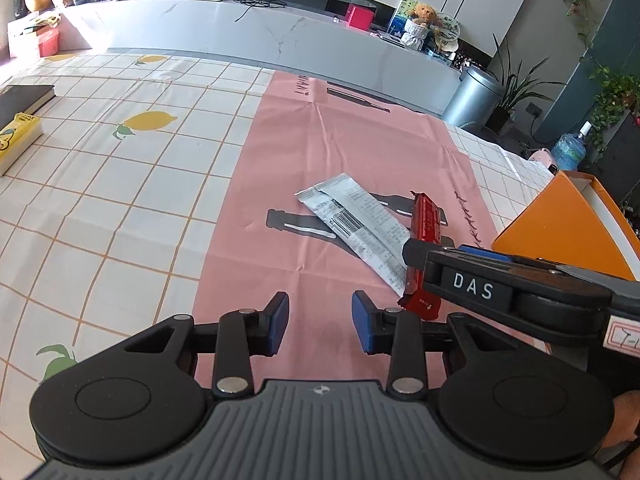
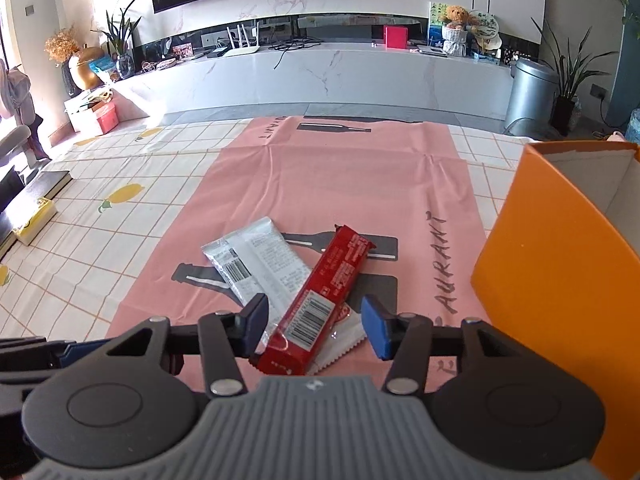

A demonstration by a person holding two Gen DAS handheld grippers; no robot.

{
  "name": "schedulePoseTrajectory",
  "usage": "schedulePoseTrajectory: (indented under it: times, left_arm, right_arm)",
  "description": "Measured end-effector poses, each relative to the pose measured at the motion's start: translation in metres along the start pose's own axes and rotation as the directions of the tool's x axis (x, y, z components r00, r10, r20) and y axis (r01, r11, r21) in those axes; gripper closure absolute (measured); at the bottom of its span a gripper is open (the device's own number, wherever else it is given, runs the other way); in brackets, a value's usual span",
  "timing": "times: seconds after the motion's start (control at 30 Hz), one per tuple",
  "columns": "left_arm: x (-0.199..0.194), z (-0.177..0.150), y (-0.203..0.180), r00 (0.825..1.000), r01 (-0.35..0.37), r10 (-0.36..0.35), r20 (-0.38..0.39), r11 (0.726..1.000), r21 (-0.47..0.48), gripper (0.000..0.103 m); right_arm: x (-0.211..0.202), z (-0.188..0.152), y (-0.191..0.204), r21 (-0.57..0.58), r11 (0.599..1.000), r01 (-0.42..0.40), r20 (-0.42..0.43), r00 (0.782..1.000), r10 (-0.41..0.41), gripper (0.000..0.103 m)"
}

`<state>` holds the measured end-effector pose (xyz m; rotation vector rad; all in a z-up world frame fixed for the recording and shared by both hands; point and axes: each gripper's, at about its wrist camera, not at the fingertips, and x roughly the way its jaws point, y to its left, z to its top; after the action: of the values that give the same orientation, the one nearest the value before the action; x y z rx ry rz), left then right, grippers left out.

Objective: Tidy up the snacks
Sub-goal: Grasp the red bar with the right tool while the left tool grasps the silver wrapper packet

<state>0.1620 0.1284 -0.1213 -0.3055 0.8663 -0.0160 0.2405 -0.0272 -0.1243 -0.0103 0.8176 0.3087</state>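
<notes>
On the tabletop (image 2: pixel 120 240), a pink mat (image 2: pixel 340 168) anchors everything. An orange box (image 2: pixel 560 264) stands just beside its right edge. A red snack bar (image 2: pixel 320 300) lies across a silver packet (image 2: pixel 256 260) on it. The right gripper (image 2: pixel 316 326) has its fingers parted around the bar's near end, not pressing. The left gripper (image 1: pixel 320 322) hangs over bare mat, fingers partly open, empty.

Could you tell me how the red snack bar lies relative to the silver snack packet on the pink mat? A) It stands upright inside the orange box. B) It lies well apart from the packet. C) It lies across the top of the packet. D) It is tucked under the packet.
C: in the right wrist view the red snack bar crosses over the silver snack packet, hiding part of it.
</notes>
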Motion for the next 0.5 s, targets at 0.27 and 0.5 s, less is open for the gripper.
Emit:
schedulePoseTrajectory:
  times: [0.27, 0.5]
  left_arm:
    - [0.009, 0.009, -0.011, 0.998, 0.062, -0.061, 0.022, 0.994, -0.086, 0.04]
    - [0.034, 0.021, -0.043, 1.0, -0.003, 0.0, -0.022, 0.988, -0.151, 0.036]
  right_arm:
    - [-0.006, -0.007, -0.019, -0.069, 0.995, 0.068, -0.029, 0.997, -0.071, 0.087]
    - [-0.011, -0.007, -0.045, -0.008, 0.997, 0.081, -0.043, 0.996, -0.081, 0.087]
